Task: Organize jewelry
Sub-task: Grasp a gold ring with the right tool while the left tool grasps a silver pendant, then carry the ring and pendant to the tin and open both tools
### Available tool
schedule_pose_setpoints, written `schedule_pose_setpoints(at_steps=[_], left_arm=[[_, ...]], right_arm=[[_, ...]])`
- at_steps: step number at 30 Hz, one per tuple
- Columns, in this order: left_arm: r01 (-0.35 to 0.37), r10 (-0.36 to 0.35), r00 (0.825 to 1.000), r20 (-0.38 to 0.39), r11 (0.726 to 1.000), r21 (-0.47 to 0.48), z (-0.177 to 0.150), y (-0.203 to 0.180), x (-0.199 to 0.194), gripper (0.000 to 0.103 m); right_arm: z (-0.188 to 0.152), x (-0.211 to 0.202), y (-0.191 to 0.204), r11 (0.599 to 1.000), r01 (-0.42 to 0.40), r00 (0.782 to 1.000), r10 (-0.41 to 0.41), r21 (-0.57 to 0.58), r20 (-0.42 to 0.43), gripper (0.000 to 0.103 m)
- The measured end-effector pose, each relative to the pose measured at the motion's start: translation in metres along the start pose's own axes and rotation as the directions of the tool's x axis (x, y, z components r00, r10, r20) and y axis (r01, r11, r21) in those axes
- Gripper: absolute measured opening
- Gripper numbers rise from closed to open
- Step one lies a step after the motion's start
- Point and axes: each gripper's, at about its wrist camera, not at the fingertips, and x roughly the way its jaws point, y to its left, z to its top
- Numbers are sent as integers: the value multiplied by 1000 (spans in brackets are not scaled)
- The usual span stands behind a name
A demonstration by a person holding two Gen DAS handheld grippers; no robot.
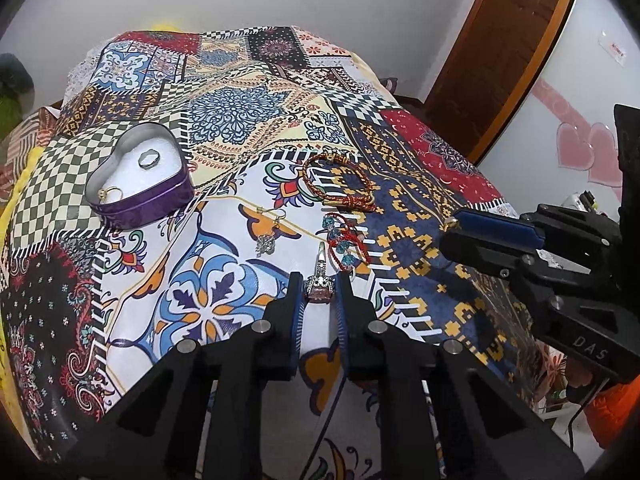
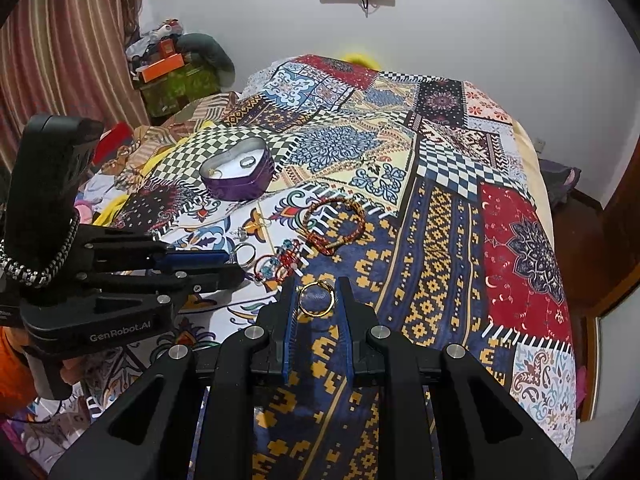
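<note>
While pinched, ring (image 1: 319,286) sits inside left tool (image 1: 319,280).

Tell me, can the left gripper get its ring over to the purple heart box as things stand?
Probably yes. The left gripper is shut on the ring, and the open heart box sits up-left across bare cloth, with only an earring beside that path.

Two bracelets (image 1: 338,178), four rings (image 1: 319,276), one tin (image 1: 138,182).
</note>
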Motion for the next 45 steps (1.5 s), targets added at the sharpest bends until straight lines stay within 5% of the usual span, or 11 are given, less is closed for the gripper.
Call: schedule_pose_setpoints(at_steps=[27, 37, 45], left_arm=[[-123, 135, 974, 183, 990, -72, 28, 68, -62, 14], [-174, 194, 960, 203, 978, -112, 46, 110, -59, 14], [-185, 202, 967, 158, 976, -116, 56, 133, -34, 14]], right_arm=[[81, 20, 56, 992, -73, 990, 84, -101, 111, 17], [105, 55, 59, 991, -59, 994, 69, -118, 83, 17], [120, 94, 56, 990, -83, 997, 84, -116, -1, 17]])
